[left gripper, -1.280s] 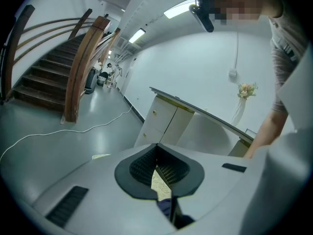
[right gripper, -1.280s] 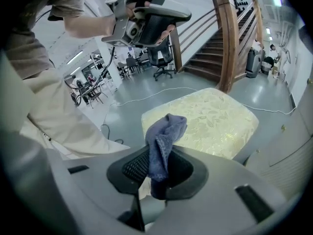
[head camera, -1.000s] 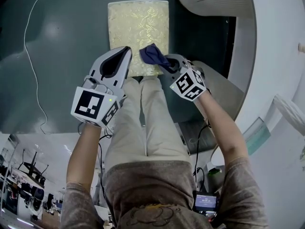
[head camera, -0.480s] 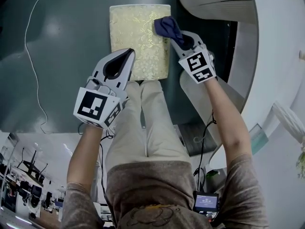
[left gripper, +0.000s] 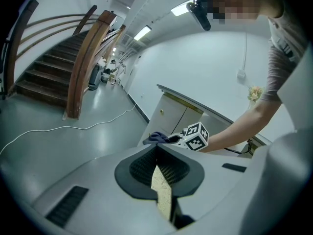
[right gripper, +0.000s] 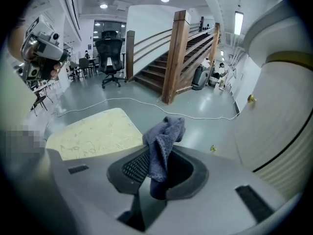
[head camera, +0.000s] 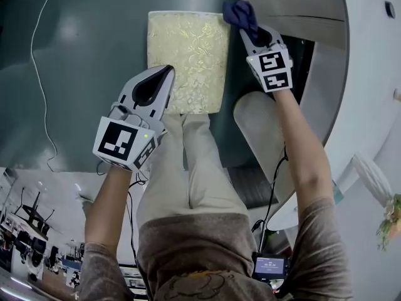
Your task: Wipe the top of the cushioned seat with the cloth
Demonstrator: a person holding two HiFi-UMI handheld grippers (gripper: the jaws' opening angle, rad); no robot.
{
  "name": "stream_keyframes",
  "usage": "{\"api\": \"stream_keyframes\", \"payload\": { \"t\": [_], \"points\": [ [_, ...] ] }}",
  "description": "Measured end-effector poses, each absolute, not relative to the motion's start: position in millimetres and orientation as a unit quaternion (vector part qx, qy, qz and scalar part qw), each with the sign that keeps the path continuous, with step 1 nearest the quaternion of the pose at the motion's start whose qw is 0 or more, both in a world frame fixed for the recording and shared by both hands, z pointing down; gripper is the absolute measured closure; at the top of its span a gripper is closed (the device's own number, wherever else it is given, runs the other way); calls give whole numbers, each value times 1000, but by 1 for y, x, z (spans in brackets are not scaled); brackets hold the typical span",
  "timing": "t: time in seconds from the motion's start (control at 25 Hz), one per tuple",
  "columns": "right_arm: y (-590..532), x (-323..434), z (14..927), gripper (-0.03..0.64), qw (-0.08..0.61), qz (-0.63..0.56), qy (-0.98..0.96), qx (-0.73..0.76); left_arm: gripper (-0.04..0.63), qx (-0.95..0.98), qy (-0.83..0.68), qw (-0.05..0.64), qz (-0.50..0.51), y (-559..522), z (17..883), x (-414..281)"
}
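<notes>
The cushioned seat (head camera: 187, 58) has a cream-gold patterned top and stands on the grey-green floor in front of my legs. My right gripper (head camera: 249, 29) is shut on a dark blue cloth (head camera: 240, 13), which sits at the seat's far right corner, over its right edge. In the right gripper view the cloth (right gripper: 164, 141) bunches up between the jaws, with the seat (right gripper: 98, 133) to the left. My left gripper (head camera: 169, 71) hovers over the seat's near left edge, shut and holding nothing. Through a slit below its jaws the left gripper view shows a sliver of the seat (left gripper: 163, 192).
A white cable (head camera: 44, 74) snakes across the floor left of the seat. A white curved cabinet (head camera: 351, 74) stands close on the right. My legs (head camera: 188, 162) reach to the seat's near edge. A wooden staircase (right gripper: 186, 48) rises further off.
My right gripper has carried the cloth from the seat's near edge along its right side to the far right corner. The left gripper has hardly moved.
</notes>
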State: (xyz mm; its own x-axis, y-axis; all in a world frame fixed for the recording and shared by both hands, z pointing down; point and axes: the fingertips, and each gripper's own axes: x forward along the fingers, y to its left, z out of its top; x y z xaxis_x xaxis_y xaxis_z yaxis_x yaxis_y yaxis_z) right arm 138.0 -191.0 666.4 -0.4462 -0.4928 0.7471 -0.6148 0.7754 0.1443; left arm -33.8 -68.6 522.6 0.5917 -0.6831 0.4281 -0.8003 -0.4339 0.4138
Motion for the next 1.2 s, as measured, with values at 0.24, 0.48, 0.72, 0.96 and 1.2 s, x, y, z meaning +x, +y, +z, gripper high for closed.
{"api": "stream_keyframes", "payload": {
  "t": [0.24,0.48,0.72,0.96,1.2],
  "points": [
    [-209,133,691,528,432,82,-837,325,580,834,-449,305,94,-76,528,-43],
    [-198,128,719,528,457,93,-830,308,580,832,-448,311,100,-72,533,-46],
    [-171,120,731,528,470,86,-835,273,580,831,-448,313,99,-70,534,-45],
    [-158,118,735,528,462,104,-837,275,580,835,-443,312,99,-68,534,-40],
    [-142,119,736,528,466,101,-839,263,580,836,-437,315,101,-62,536,-37]
  ]
}}
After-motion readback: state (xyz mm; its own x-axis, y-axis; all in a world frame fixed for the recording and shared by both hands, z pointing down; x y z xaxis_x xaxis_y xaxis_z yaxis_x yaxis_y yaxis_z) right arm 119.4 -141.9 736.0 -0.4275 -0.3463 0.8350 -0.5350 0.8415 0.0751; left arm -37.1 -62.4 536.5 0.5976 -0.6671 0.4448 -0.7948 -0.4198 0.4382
